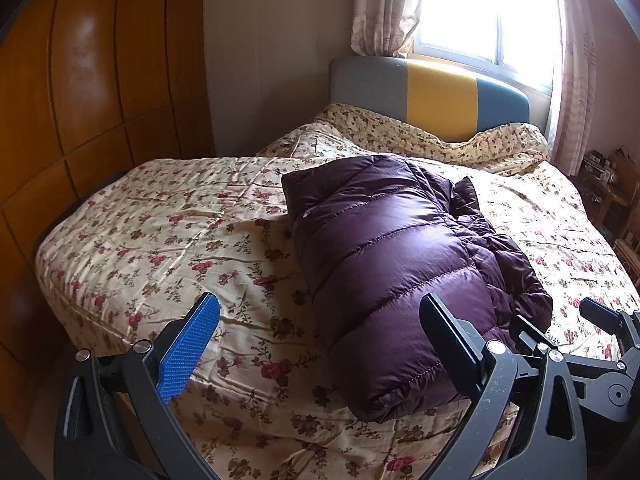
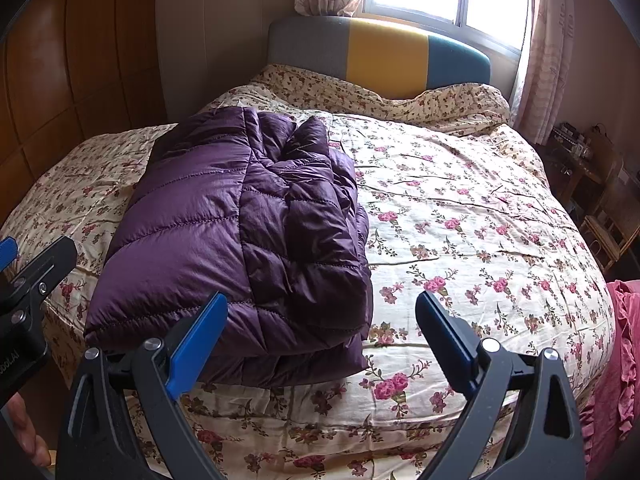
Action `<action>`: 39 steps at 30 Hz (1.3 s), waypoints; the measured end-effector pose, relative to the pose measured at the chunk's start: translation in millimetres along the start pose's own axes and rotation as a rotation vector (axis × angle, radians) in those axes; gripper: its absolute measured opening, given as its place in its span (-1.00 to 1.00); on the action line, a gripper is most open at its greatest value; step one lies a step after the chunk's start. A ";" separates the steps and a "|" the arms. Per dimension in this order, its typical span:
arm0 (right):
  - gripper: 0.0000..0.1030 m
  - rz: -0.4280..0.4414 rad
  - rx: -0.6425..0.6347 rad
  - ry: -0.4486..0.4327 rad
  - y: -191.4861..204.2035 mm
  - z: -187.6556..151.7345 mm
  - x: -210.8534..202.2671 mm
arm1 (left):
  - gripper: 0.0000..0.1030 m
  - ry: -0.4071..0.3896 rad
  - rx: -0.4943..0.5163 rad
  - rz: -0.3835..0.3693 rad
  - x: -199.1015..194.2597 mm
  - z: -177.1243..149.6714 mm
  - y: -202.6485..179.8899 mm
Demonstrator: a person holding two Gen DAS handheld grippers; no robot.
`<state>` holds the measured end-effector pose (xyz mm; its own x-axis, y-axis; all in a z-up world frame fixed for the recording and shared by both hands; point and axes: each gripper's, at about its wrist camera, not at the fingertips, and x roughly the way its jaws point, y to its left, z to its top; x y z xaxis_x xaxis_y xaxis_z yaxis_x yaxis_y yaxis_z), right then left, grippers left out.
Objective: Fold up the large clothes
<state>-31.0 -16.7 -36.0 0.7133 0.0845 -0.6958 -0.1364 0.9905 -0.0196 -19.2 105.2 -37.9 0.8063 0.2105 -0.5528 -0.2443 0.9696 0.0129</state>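
Left tool: its jaws are standing wide apart, gripping nothing, hovering over the near edge of the bed; one blue pad is facing inward, and its right finger is overlapping the jacket's near end in the left wrist view.
Right tool: its jaws are also gaping wide and holding nothing, hanging just short of the jacket's near right corner.
Hand: fingers are showing at the lower left edge of the right wrist view, below the left tool's body.
Pink cloth: a ruffled piece is sitting at the bed's near right edge.
Purple quilted jacket: it is lying folded into a thick bundle on the bed, toward the left of the bed's middle, with a darker layer lying over its right half.
Floral bedspread: it is covering the bed, wrinkled, carrying the jacket.
Wooden wardrobe: it is standing along the bed's left side.
Headboard: grey, yellow and blue panels are rising behind the bunched bedding.
Window: it is glowing bright between patterned curtains.
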 end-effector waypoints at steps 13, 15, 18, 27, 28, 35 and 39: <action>0.86 0.001 -0.003 -0.002 0.2 -0.7 -1.8 | 0.93 -0.003 0.005 0.003 -1.6 1.0 -2.0; 0.86 0.000 -0.003 -0.001 0.4 -0.7 -1.5 | 0.93 -0.004 0.005 0.003 -1.5 1.3 -1.9; 0.87 0.001 -0.003 -0.002 0.2 -0.7 -1.8 | 0.93 -0.005 0.006 0.006 -1.4 1.9 -2.2; 0.89 0.003 -0.004 0.000 1.1 -0.4 -1.9 | 0.93 -0.011 0.009 0.008 -2.9 1.3 -1.6; 0.89 0.003 -0.004 0.001 1.6 -0.1 -1.8 | 0.93 -0.011 0.008 0.007 -2.8 1.6 -1.8; 0.90 0.004 -0.005 0.005 2.7 0.8 -0.7 | 0.93 -0.006 0.007 0.009 -1.0 2.1 -0.9; 0.90 0.004 -0.004 0.006 2.3 0.4 -0.1 | 0.93 -0.001 -0.001 0.007 1.1 1.9 1.9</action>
<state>-31.1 -14.3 -35.7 0.7085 0.0876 -0.7003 -0.1422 0.9896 -0.0201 -17.8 107.4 -36.9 0.8049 0.2177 -0.5520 -0.2510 0.9679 0.0158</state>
